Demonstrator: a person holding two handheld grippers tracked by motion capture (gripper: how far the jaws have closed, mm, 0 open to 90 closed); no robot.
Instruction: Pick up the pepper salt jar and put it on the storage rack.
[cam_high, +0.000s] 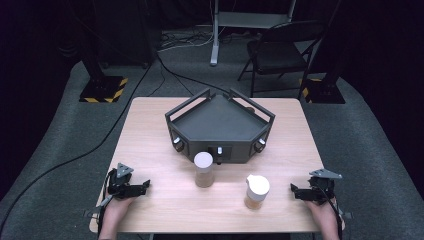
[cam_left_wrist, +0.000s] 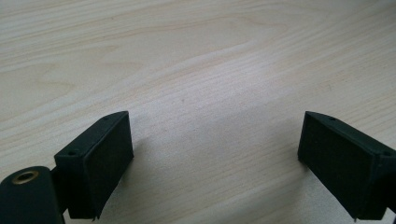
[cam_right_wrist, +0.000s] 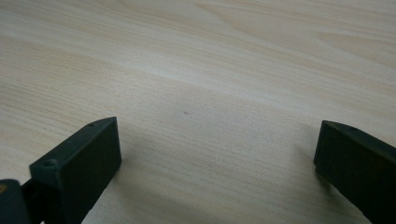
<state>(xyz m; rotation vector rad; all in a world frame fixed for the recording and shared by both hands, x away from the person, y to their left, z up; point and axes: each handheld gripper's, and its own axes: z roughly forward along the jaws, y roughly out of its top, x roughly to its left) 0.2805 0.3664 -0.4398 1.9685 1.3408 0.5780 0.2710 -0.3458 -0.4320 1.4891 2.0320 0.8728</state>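
Two jars with white lids stand on the wooden table (cam_high: 150, 130): one jar (cam_high: 203, 169) just in front of the dark tray, the other jar (cam_high: 257, 191) nearer the front, to its right. My left gripper (cam_high: 145, 186) rests near the front left edge, pointing right, open, with bare wood (cam_left_wrist: 210, 130) between its fingers (cam_left_wrist: 100, 163). My right gripper (cam_high: 294, 191) rests near the front right edge, pointing left toward the nearer jar, open wide, with only wood (cam_right_wrist: 210, 140) between its fingers (cam_right_wrist: 84, 168).
A dark angular tray (cam_high: 220, 125) with raised rails and knobs on its front sits at the table's middle back. Beyond the table stand a folding chair (cam_high: 280, 50), a stand's pole (cam_high: 215, 35) and floor cables. Bare wood lies between the grippers and the jars.
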